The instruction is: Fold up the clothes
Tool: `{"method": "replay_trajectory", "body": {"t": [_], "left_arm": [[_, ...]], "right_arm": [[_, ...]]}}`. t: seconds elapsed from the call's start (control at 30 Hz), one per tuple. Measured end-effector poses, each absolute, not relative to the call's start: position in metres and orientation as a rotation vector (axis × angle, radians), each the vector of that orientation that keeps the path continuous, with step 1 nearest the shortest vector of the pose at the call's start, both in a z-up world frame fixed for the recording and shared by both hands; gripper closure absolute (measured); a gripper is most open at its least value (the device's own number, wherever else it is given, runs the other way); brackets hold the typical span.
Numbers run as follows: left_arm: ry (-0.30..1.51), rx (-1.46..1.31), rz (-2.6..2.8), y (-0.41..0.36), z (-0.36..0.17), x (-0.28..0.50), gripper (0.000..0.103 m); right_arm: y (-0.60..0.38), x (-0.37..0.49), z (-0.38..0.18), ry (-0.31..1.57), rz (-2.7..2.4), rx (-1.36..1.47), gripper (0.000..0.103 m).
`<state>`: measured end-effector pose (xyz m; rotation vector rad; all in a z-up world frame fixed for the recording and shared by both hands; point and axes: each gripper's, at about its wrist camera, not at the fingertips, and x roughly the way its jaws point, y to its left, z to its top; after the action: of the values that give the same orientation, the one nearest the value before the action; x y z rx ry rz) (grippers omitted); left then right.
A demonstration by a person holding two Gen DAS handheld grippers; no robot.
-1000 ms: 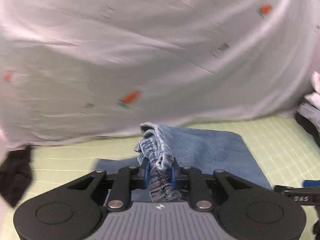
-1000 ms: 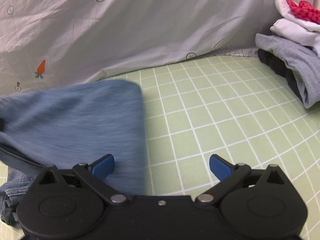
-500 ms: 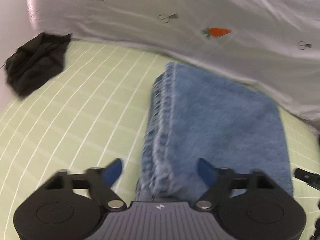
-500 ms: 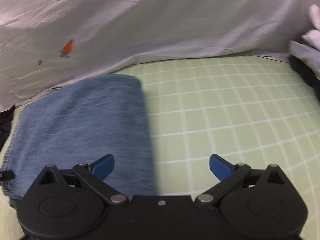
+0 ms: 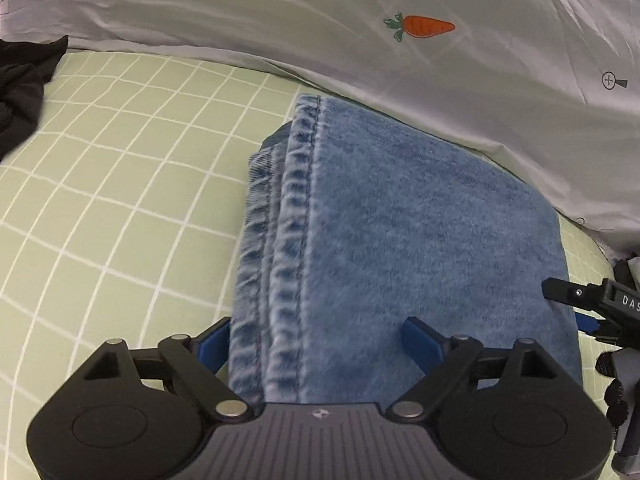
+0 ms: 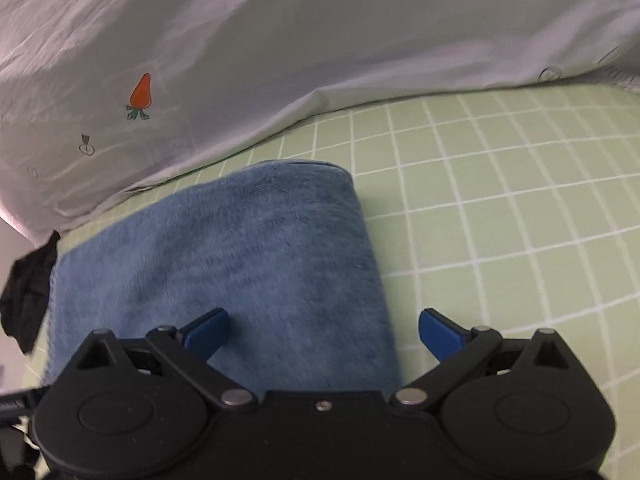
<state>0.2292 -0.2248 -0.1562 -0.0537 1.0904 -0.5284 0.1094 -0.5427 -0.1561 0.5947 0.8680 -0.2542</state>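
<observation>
Though folded, 1 jeans point(image 5: 400, 240), 2 grippers.

Blue denim point(image 5: 400, 240); green white-grid sheet point(image 5: 120, 160).

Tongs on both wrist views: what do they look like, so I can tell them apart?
Both tongs have black linkage arms, silver rivets and blue fingertips. The left tongs have a ribbed grey body with a small logo; the right tongs have a plain black body with a centre screw.

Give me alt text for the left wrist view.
Folded blue jeans lie flat on a green checked sheet, between the open fingers of the left gripper. A white carrot-print cloth hangs behind; a black garment sits far left.
</observation>
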Motion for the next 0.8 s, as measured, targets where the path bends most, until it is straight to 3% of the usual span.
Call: {"method": "replay_trajectory", "body": {"t": [0.1, 0.13, 0.17, 0.2, 0.27, 0.43, 0.8], "left_arm": [[1.082, -0.061, -0.557, -0.228, -0.159, 0.231, 0.017], [1.079, -0.064, -0.570, -0.228, -0.159, 0.231, 0.024], [1.074, -0.082, -0.601, -0.225, -0.157, 0.228, 0.046], [1.066, -0.111, -0.621, -0.222, -0.154, 0.224, 0.064], [1.048, -0.108, -0.620, -0.220, -0.146, 0.217, 0.082], [1.011, -0.062, -0.697, -0.219, -0.115, 0.179, 0.086], [1.058, -0.003, -0.991, -0.223, -0.098, 0.052, 0.088]], "right_arm": [[-0.540, 0.115, -0.157, 0.874, -0.233, 0.639, 0.019], [-0.538, 0.113, -0.156, 0.863, -0.232, 0.659, 0.035], [-0.537, 0.108, -0.155, 0.841, -0.236, 0.684, 0.051], [-0.535, 0.104, -0.154, 0.819, -0.240, 0.709, 0.057], [-0.525, 0.090, -0.145, 0.763, -0.245, 0.688, 0.074], [-0.494, 0.043, -0.109, 0.689, -0.279, 0.650, 0.081], [-0.452, -0.127, -0.071, 0.642, -0.549, 0.677, 0.083]]}}
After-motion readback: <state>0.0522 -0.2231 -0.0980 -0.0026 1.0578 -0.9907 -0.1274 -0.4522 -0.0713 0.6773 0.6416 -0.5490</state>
